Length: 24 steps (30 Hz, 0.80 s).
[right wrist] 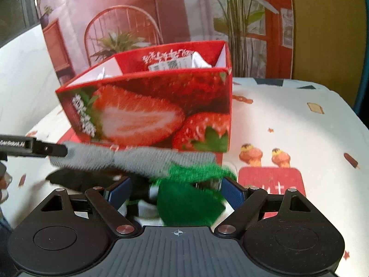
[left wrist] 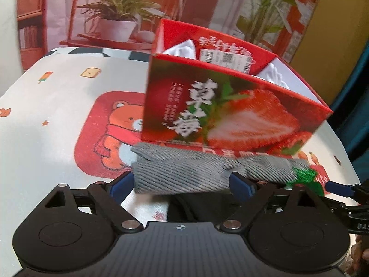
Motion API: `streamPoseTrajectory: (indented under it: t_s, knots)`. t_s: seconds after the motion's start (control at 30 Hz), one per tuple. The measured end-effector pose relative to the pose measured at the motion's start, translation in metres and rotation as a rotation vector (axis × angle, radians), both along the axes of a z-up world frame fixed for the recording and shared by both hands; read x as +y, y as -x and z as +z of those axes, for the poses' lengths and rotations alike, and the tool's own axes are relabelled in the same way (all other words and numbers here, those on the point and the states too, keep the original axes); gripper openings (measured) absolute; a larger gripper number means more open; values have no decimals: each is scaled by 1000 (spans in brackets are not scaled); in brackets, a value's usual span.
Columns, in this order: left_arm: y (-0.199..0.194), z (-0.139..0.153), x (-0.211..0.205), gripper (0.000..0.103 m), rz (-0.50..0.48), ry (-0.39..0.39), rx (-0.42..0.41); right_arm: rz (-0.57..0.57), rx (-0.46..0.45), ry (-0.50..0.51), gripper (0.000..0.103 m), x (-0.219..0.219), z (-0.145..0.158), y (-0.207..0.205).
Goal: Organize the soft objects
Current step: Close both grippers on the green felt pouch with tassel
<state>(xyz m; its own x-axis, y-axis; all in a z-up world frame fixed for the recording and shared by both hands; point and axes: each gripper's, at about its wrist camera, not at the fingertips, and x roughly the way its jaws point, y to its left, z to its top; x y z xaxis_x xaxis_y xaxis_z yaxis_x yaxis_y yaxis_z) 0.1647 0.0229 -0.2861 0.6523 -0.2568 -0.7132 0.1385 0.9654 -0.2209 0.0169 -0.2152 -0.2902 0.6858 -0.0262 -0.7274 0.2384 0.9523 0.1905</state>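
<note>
Grey knitted cloth (left wrist: 184, 170) lay stretched across the counter (left wrist: 57, 120), just in front of the strawberry box (left wrist: 230, 115). The left gripper (left wrist: 182, 182) stood spread, the cloth's left part between its fingers, not visibly pinched. The right gripper (right wrist: 175, 190) stood spread around the green piece (right wrist: 189, 198) beside the cloth's right end.

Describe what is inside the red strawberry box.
Inside the strawberry box, white fabric shows in the compartments, along with a red divider bearing a barcode label. The box's near wall hides everything lower down.
</note>
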Motion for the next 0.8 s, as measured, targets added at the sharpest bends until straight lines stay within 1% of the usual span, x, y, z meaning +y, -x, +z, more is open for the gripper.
streamPoseTrajectory:
  t_s: [0.13,0.23,0.27,0.3,0.37,0.43,0.47,0.5,0.57,0.7,0.8]
  knots:
    - [7,0,-6,87,-34,-3,-2,-26,48,-27,83,-4,-7,4]
    - [10,-1,-8,85,-51,-3,1,-42,69,-68,82,-8,-13,7]
    - [10,-1,-7,85,-50,0,3,-43,73,-86,80,-9,-15,8]
    - [10,-1,-6,84,-48,5,5,-41,76,-102,74,-9,-17,8]
    - [10,-2,-3,82,-45,13,9,-35,80,-123,72,-8,-18,8]
    - [10,-2,-2,81,-47,17,12,-24,81,-126,67,-6,-17,7]
    - [10,-2,-2,81,-47,18,13,-21,81,-129,61,-6,-17,7]
    - [11,-2,-1,81,-48,20,14,-21,81,-129,53,-5,-17,7]
    - [12,-2,0,80,-50,25,13,-21,71,-132,47,-5,-15,6]
    - [12,-1,3,77,-46,37,9,-8,18,-128,44,-2,-7,2]
    - [12,0,5,76,-33,48,9,18,9,-140,43,0,-4,-9]
